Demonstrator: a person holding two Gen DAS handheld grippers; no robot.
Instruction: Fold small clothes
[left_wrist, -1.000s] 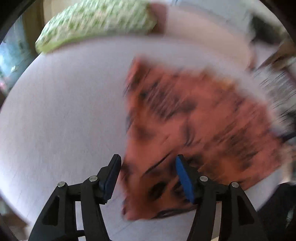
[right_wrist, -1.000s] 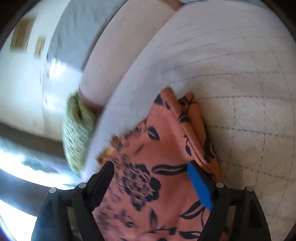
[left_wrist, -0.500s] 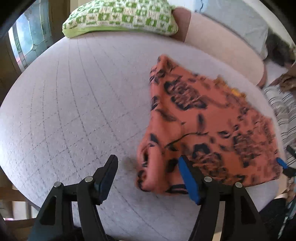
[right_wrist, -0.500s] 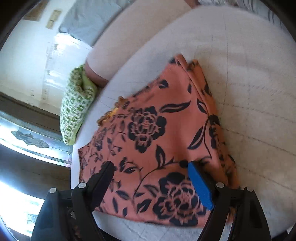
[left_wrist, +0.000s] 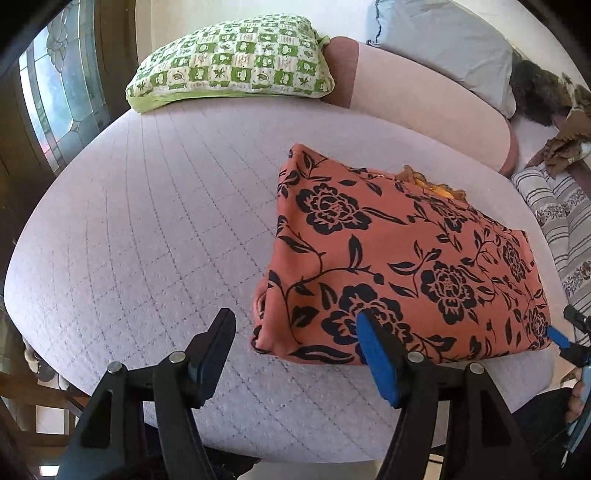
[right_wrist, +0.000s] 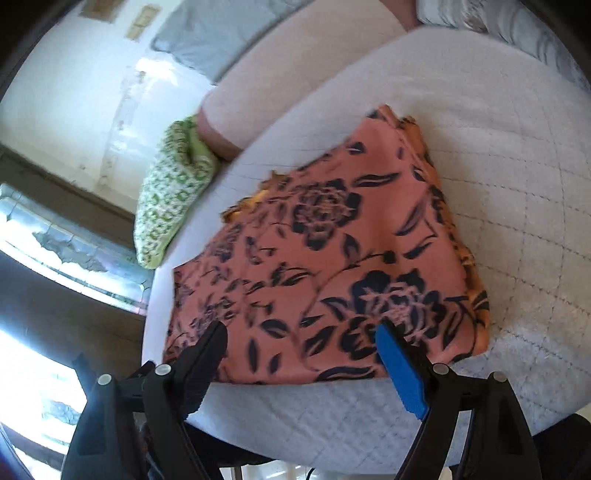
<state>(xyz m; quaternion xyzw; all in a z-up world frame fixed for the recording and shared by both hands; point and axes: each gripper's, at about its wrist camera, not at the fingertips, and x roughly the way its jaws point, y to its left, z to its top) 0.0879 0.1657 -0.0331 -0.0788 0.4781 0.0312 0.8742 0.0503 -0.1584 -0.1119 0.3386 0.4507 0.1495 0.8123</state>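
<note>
An orange garment with a dark floral print (left_wrist: 399, 266) lies folded on the quilted white mattress (left_wrist: 155, 229). It also shows in the right wrist view (right_wrist: 325, 258). My left gripper (left_wrist: 295, 350) is open and empty, just short of the garment's near left corner. My right gripper (right_wrist: 303, 358) is open and empty, hovering at the garment's near edge. The right gripper's blue tip shows in the left wrist view (left_wrist: 557, 338) at the garment's right corner.
A green checked pillow (left_wrist: 232, 62) lies at the mattress's far edge, also in the right wrist view (right_wrist: 170, 192). A pink bolster (left_wrist: 424, 99) and grey pillow (left_wrist: 443, 40) sit behind. Striped cloth (left_wrist: 565, 221) lies at the right. The mattress edge is close below both grippers.
Both grippers have pulled back from the garment toward the near edge of the mattress. The garment now lies still and flat, free of both grippers.
</note>
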